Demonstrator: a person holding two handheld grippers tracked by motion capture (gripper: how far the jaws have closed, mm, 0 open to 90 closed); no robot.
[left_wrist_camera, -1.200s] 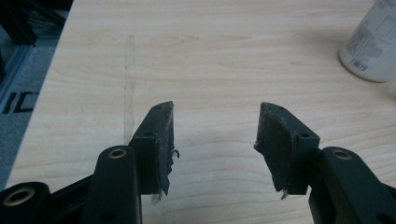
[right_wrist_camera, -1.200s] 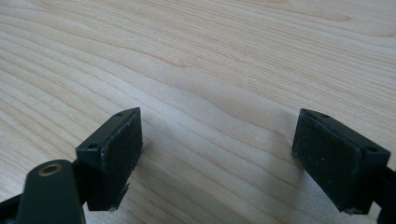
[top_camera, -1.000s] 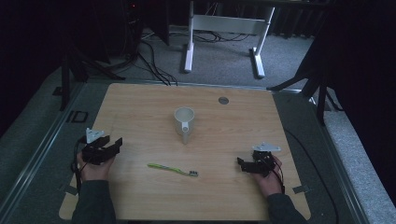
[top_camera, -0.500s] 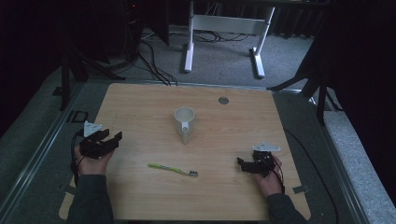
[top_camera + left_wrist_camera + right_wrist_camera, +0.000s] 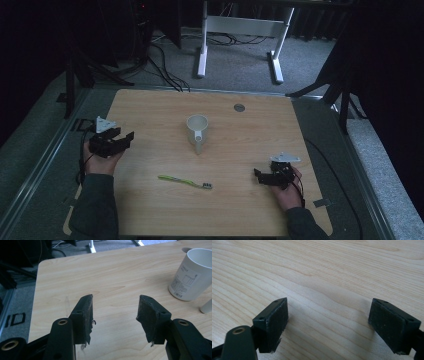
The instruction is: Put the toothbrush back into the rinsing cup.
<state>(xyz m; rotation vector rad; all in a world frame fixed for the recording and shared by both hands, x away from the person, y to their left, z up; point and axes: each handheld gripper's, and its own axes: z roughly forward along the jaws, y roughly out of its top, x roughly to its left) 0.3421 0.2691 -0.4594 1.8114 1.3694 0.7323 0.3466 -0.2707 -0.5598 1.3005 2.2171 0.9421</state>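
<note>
Your jaws stood spread and empty on both sides: the right gripper (image 5: 267,177) low over bare tabletop (image 5: 250,130), the left gripper (image 5: 119,142) raised at the left edge and aimed toward the mug (image 5: 197,131), probably readying a reach. Between them lay the toothbrush (image 5: 185,181), untouched. Your left gripper view caught the mug's printed label (image 5: 187,281); the high view did not.
</note>
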